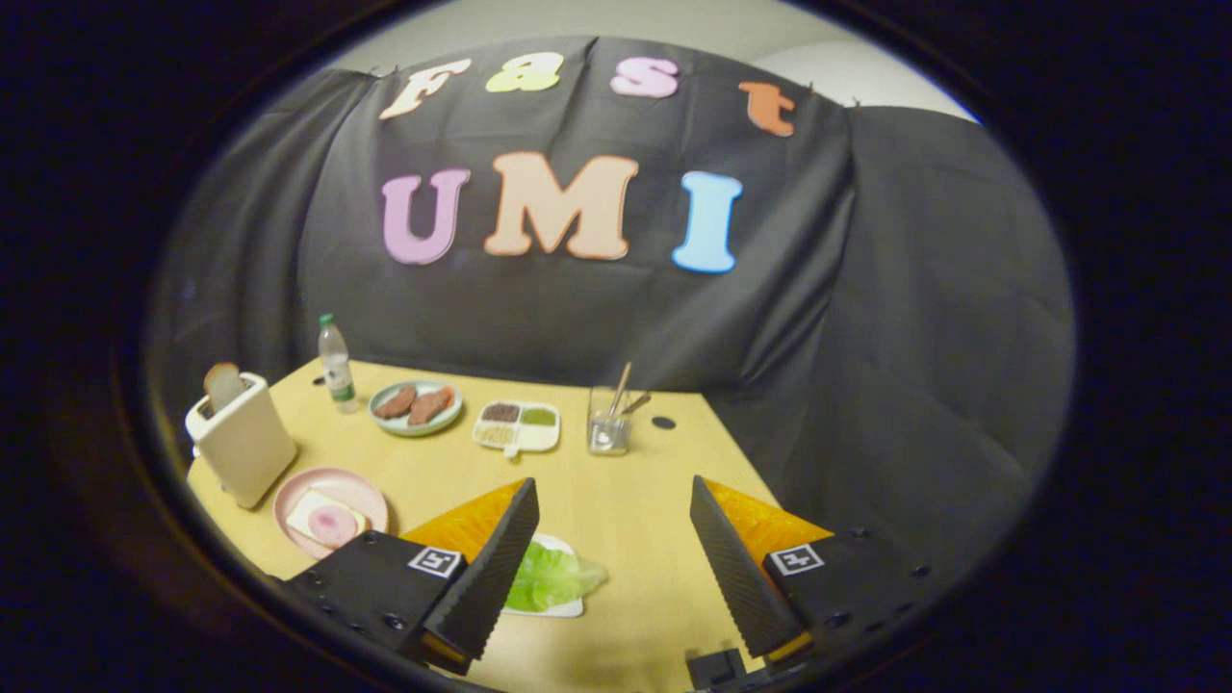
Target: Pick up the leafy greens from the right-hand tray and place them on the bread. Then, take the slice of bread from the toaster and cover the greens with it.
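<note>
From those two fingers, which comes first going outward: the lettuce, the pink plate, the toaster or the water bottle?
The gripper is open, holding nothing.
1. Lettuce: right beside the left finger, on a white tray.
2. Pink plate: further left, with bread and a meat slice on it.
3. Toaster: beyond the plate, at the table's left edge.
4. Water bottle: farthest, at the back by the cloth wall.

Bottle (335, 366) label, seemingly illegible.
</note>
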